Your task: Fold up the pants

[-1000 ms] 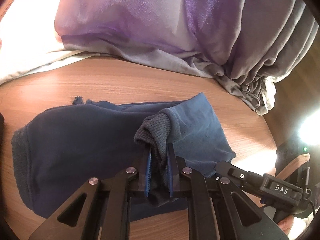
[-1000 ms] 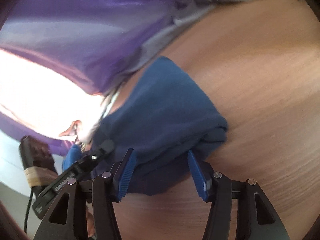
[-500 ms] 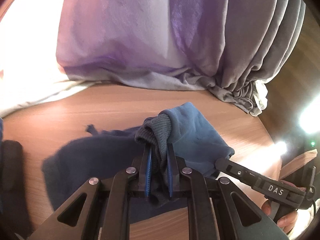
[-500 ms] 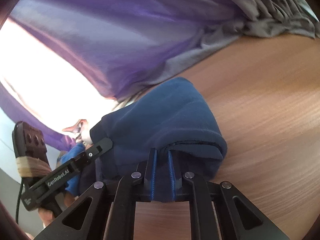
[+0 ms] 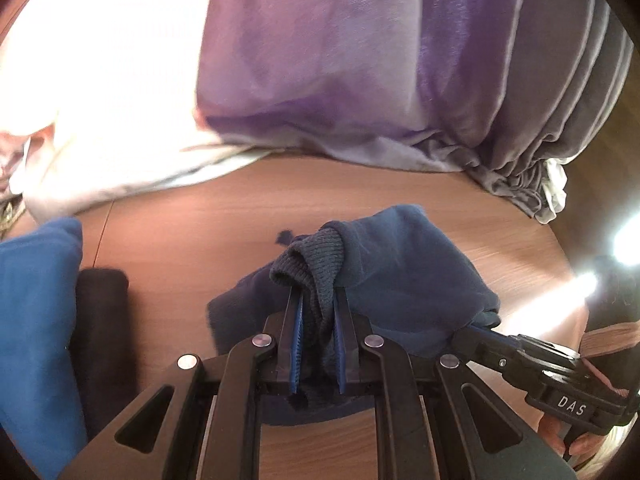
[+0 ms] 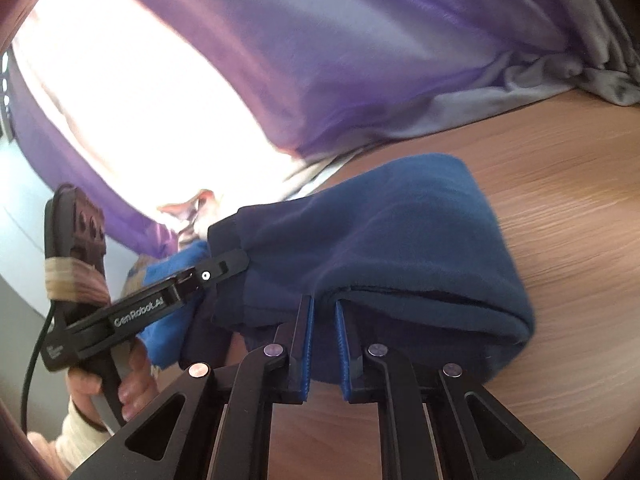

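The dark blue pants (image 5: 404,276) hang bunched above the wooden table (image 5: 208,224). My left gripper (image 5: 318,300) is shut on their grey ribbed cuff (image 5: 320,256). In the right wrist view the same pants (image 6: 392,240) form a folded bundle lifted off the table, and my right gripper (image 6: 323,312) is shut on the lower folded edge. The other gripper (image 6: 224,264), held by a hand, bites the left side of the bundle. From the left wrist view the right gripper's black body (image 5: 532,364) reaches in at the lower right edge of the cloth.
A purple and grey curtain (image 5: 360,72) hangs behind the table and piles on its far edge. A bright blue garment (image 5: 36,312) and a dark folded one (image 5: 100,336) lie at the left. The table's rounded edge (image 5: 560,248) runs at the right.
My right gripper closed from open onto the folded edge. Both grippers lifted the pants off the table and carried them left; the spread leg gathered into a bundle. The folded garments at left came into view.
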The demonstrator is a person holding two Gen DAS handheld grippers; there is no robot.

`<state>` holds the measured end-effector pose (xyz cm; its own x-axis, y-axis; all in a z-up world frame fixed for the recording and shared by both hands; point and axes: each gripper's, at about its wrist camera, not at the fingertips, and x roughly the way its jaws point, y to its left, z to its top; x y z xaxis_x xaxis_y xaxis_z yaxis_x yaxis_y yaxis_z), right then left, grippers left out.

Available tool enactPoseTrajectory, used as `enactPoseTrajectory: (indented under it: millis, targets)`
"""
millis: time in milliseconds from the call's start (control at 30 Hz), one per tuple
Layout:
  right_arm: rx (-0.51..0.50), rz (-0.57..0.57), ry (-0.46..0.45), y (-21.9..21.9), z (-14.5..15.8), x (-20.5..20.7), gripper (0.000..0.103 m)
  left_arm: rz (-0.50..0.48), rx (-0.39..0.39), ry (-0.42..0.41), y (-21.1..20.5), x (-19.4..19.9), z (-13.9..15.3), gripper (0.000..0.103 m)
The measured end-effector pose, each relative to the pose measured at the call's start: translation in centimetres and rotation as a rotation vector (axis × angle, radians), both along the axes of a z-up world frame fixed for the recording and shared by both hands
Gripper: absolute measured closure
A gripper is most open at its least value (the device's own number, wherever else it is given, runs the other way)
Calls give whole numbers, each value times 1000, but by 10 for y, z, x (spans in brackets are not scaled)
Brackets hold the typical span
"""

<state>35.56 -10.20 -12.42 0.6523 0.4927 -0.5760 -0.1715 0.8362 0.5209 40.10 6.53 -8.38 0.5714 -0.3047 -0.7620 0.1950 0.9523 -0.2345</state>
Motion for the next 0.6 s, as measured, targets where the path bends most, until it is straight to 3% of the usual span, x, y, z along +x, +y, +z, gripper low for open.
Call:
enactPoseTrajectory:
  millis: [133,300,400,433,533,600]
  targets:
    - [-33,49,31,19,-13,4,94,24,-12,35,14,4,-14,88]
    - [-75,107,102,35,-23,5,93,38,40,61,16,7,-25,88]
    - [-185,87,43,35,-12,-6,93,60,82,79,17,7,-28,88]
    - [-218,53,21,33,-8,-8,90,73,100,91,17,7,-30,88]
    - [-319,-112,-39,17,1,-8,56,104,96,111,22,8,-33,87]
    - [-360,-196,-63,4,1,-4,55,120,96,117,24,8,-36,86]
